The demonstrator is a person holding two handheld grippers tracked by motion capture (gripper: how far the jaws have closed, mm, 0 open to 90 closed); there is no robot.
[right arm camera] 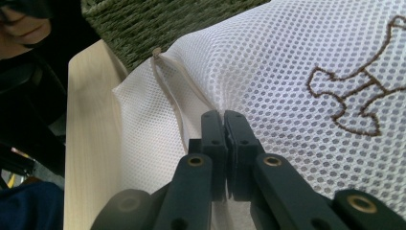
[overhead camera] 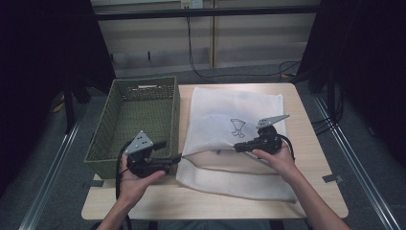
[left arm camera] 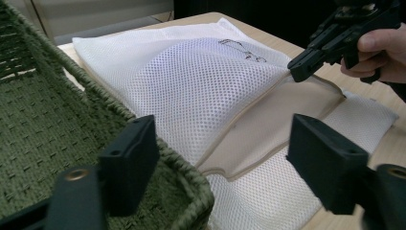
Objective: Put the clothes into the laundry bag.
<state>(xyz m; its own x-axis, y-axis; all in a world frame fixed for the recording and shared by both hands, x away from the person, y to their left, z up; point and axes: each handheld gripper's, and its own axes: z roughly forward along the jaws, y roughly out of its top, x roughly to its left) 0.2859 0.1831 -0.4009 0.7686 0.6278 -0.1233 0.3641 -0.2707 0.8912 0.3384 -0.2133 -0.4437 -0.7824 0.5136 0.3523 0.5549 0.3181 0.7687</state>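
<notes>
White mesh is what the right tongs (right arm camera: 224, 115) are clamped on: jaws pinched tight together on the top layer of the laundry bag (overhead camera: 234, 129), right by its beige-trimmed edge, lifting that layer so the mouth gapes a bit. The left tongs (left arm camera: 225, 158) stand wide with nothing between them, hovering just over the bag's near-left corner where it meets the basket (overhead camera: 136, 120).

Taking the bag as the anchor: it lies flat on the desk (overhead camera: 316, 158), covering most of the right half, with the basket touching or nearly touching its left edge. The right tongs sit over the bag's middle, just in front of the little brown stitched figure (overhead camera: 237, 127). The left ones are off its lower-left corner.

My read is this is the opening-the-bag step: one side holds the upper layer up, the other is free. Next move probably calls for the free tongs to catch the lower lip or slip into the gap, and that needs a careful approach because the mesh is thin and floppy and both layers will want to come up together.

Textures: the bag is fine honeycomb netting, soft, with a smooth beige band and a thin cord (right arm camera: 177, 96) along the opening. The basket is a dark green woven rectangle, stiff and ropey, with a handle slot in the far wall. Pale wood desk.
</notes>
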